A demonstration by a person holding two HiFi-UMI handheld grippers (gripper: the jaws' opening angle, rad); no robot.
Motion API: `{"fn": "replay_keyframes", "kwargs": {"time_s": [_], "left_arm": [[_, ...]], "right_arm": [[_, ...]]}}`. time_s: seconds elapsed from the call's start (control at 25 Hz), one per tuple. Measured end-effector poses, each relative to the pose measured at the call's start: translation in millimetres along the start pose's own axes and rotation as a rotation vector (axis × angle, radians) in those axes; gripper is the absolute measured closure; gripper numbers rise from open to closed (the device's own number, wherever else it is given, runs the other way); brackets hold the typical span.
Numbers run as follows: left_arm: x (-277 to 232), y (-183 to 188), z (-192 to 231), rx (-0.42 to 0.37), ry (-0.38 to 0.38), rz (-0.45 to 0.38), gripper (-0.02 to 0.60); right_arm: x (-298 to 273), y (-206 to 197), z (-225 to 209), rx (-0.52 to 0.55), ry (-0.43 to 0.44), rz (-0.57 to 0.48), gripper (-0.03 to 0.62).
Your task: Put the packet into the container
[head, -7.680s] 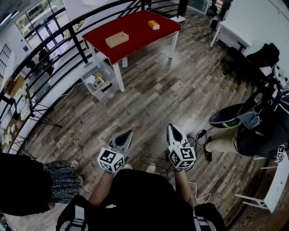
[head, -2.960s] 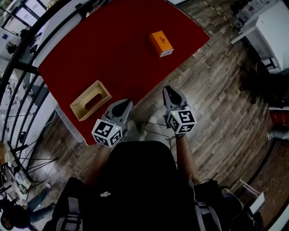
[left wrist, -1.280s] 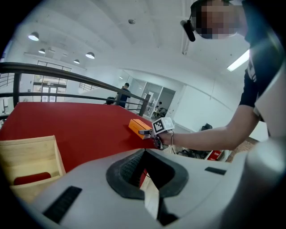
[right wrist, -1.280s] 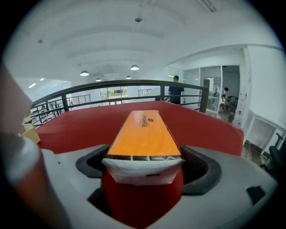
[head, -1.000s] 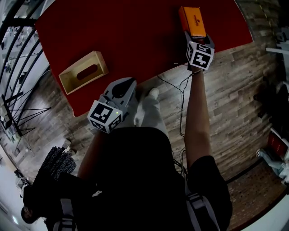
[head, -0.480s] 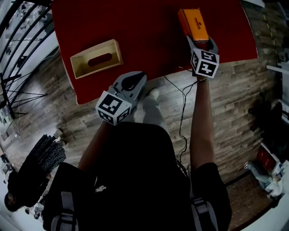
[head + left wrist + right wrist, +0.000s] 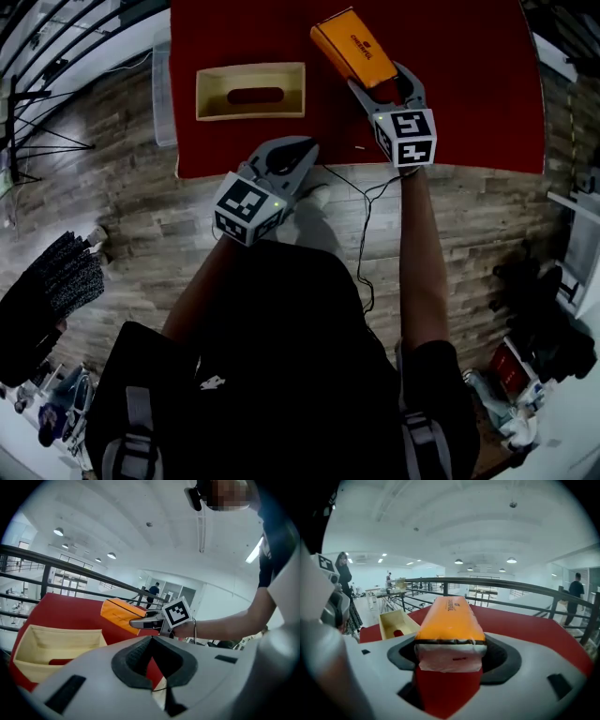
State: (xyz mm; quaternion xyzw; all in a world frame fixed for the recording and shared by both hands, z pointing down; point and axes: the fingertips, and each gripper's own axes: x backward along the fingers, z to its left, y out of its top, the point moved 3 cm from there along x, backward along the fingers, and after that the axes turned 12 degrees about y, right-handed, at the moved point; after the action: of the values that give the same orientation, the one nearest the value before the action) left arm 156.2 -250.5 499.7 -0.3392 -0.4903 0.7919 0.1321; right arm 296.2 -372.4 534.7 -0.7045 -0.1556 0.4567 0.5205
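My right hand-held gripper [image 7: 382, 86] is clamped on the orange packet [image 7: 354, 47], up over the red counter [image 7: 469, 84]. The wooden container [image 7: 211, 92] sits near the left edge. My left hand-held gripper [image 7: 298, 150] is clenched empty at the near edge.

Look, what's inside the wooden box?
The wooden box is empty: a pale floor with an oval hole showing red table. Nothing covers it from above. The orange packet is outside, in the right tongs.
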Motion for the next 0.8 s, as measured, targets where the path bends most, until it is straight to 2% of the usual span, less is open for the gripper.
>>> {"fn": "replay_keyframes", "kwargs": {"time_s": [0.2,0.32,0.44,0.6,0.8], "left_arm": [[30,-7,31,0.036,0.078,-0.019,0.575],[42,-10,49,-0.009,0.135,-0.035,0.575],[50,-13,60,-0.033,0.161,-0.047,0.575],[60,-18,68,-0.018,0.182,-0.054,0.575],[75,-19,82,0.005,0.210,-0.063,0.575]], "right_arm": [[-39,28,64,0.087,0.212,-0.017,0.223],[-61,39,102,0.172,0.360,0.006,0.223],[-82,40,132,0.255,0.486,0.049,0.223],[-100,32,152,0.319,0.566,0.105,0.223],[-111,35,154,0.365,0.629,0.121,0.223]]}}
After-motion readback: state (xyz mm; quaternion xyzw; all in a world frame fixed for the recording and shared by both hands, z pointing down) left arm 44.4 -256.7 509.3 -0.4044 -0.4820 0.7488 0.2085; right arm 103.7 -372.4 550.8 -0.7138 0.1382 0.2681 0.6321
